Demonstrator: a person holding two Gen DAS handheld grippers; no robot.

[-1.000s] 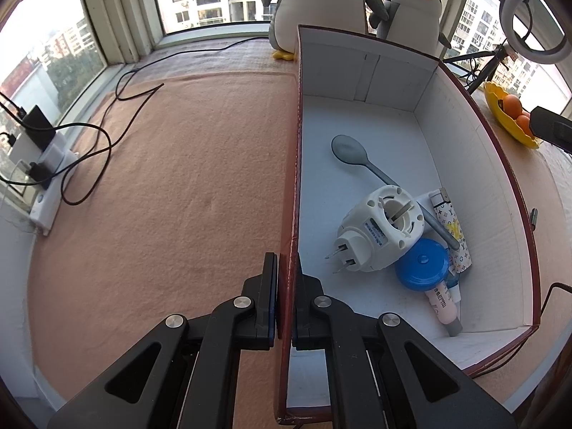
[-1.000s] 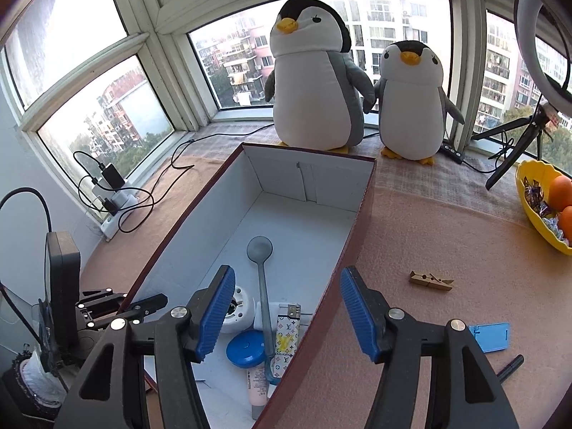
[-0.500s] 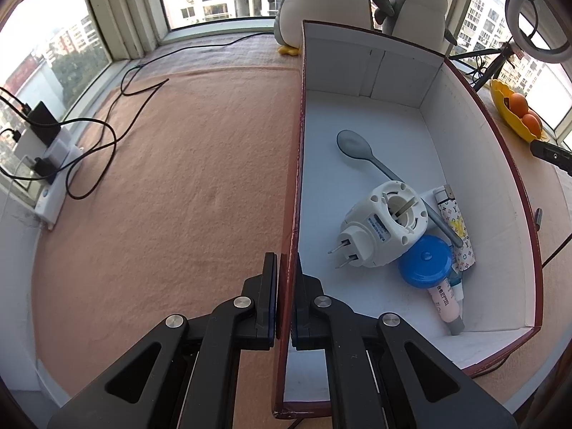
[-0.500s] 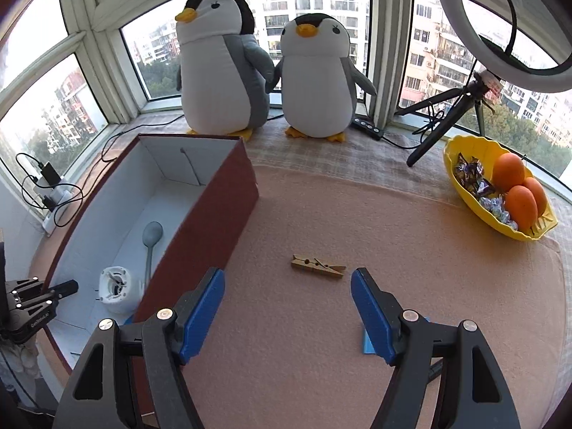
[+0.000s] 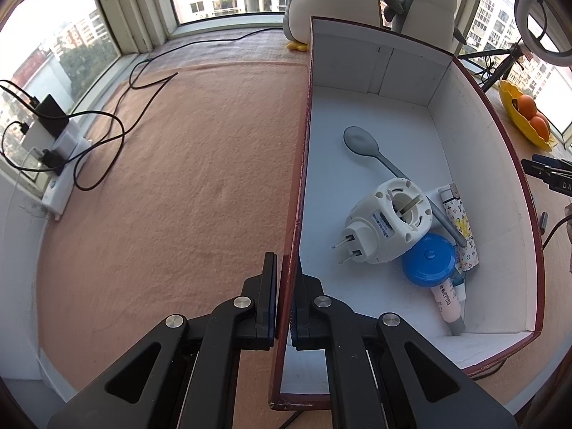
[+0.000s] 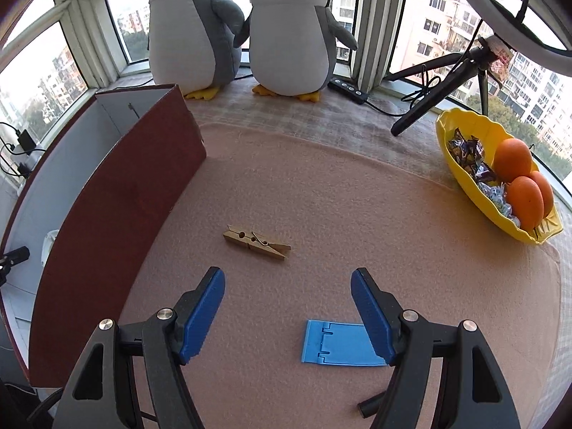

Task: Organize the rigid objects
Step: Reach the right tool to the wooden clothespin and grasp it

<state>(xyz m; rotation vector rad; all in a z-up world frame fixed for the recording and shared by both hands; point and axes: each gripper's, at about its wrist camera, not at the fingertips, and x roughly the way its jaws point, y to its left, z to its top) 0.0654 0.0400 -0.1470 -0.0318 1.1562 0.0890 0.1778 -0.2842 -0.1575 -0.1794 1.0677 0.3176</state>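
Red box wall [image 5: 293, 214] pinched by left tongs [image 5: 284, 304].

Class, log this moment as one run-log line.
left claw: shut on box wall | right claw: open, empty | clothespin, blue plate: on mat

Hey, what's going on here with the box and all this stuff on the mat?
Someone is tidying small items into a red box using two handheld grippers. The left gripper is clamped on the box's side wall. Inside lie a spoon, a white plug-in device, a blue round lid and some tubes. The right gripper is open above the mat, with a wooden clothespin and a blue plastic piece not yet picked up.
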